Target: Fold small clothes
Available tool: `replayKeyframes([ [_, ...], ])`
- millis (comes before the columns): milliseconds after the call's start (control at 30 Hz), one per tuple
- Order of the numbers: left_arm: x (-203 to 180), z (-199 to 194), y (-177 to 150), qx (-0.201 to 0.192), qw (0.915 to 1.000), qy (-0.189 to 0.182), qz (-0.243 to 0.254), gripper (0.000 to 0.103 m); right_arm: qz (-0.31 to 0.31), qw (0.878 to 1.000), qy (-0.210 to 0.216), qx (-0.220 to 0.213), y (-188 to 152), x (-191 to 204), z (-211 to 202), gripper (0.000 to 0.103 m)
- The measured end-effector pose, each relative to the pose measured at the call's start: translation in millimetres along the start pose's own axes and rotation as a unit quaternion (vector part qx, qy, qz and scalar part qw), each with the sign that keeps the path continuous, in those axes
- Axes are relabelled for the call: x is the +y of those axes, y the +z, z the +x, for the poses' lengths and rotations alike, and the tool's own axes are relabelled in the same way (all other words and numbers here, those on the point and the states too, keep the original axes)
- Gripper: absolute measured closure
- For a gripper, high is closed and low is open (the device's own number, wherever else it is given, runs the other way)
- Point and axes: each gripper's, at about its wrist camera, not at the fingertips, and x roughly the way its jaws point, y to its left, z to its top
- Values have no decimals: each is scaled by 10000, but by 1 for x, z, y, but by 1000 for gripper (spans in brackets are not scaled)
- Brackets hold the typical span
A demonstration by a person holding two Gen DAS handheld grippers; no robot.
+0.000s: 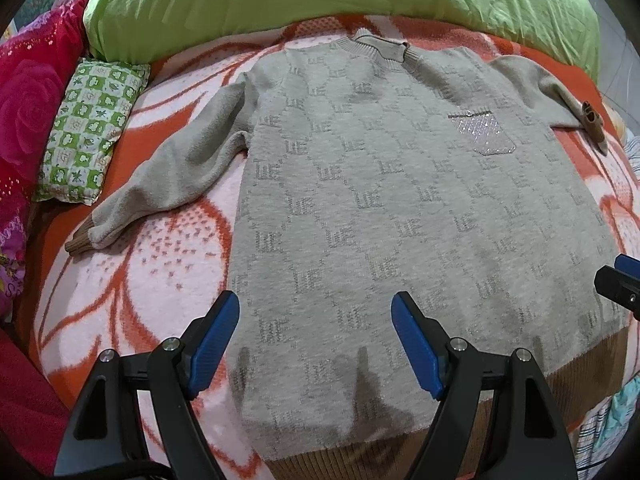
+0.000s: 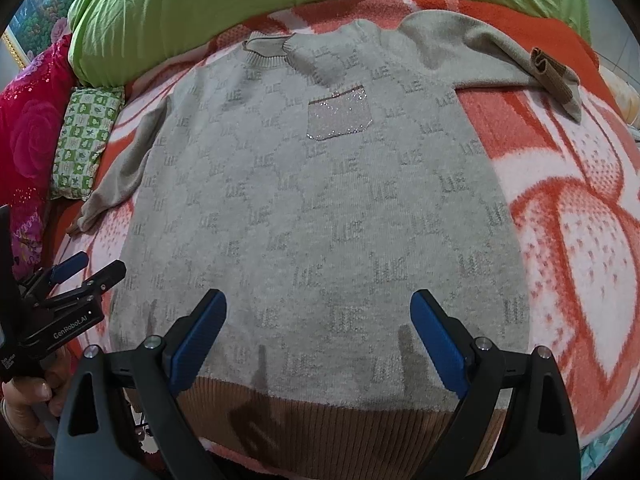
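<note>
Sweater point(image 1: 400, 184) lies flat, front up, on the bed's orange-and-white blanket point(image 1: 160, 280), spread ahead of both your tongs with its brown hem point(image 2: 320, 412) nearest them. Your left tongs point(image 1: 316, 344) and right tongs point(image 2: 320, 340) both stand spread wide above the hem end, pinching nothing.

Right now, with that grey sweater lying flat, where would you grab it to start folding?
Probably by a sleeve: the sweater lies face up, and its left sleeve stretches out onto the blanket. I'd pinch near the brown cuff from outside.
</note>
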Motion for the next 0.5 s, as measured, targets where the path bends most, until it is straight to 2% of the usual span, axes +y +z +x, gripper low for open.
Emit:
replayKeyframes([
  [500,-4,1,3,29,10000,-67,42,23,-10,10000,60,24,-1,3,1,10],
])
